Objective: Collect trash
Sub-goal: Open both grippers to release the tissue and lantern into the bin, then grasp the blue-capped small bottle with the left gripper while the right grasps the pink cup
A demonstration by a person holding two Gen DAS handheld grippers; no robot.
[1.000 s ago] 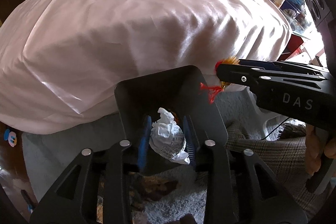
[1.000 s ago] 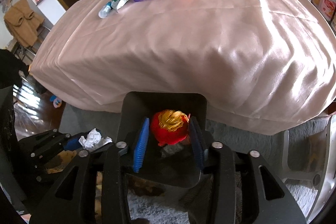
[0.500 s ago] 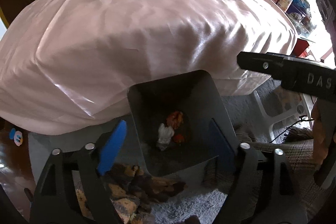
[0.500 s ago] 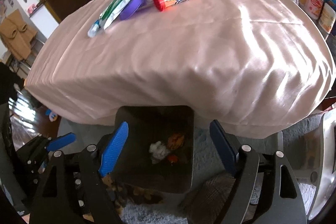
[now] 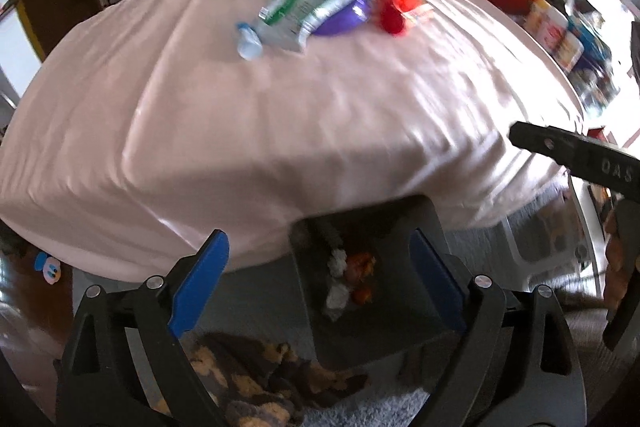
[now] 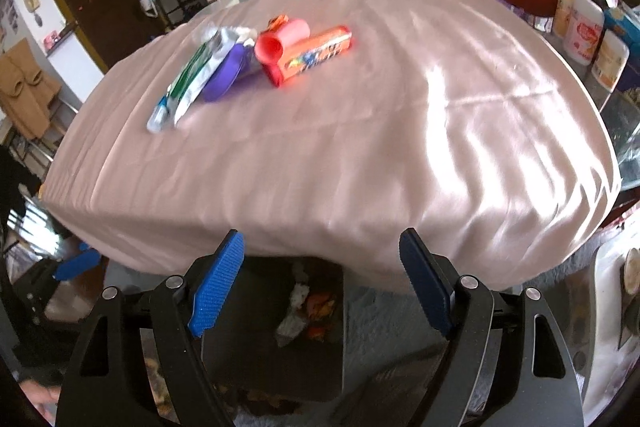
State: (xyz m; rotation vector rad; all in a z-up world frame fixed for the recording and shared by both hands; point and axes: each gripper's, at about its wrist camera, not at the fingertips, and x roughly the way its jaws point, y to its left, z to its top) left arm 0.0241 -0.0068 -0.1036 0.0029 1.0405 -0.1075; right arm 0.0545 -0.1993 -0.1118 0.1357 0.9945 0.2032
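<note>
- Left gripper (image 5: 316,275): jaws opening, wide apart, nothing between the blue pads; positioned above the dark bin (image 5: 424,227).
- Right gripper (image 6: 320,279): jaws spread wide, empty; also above the bin (image 6: 332,347).
- Bin: stands on the floor against the near edge of the pink-covered table (image 6: 360,147).
- Trash inside the bin: white crumpled paper (image 5: 338,297); orange-red scraps (image 5: 360,263) beside it.
- Remaining trash on the table, far side from the bin: green-white wrapper (image 6: 192,75), purple lid (image 6: 226,75), orange tube (image 6: 316,53).
</note>
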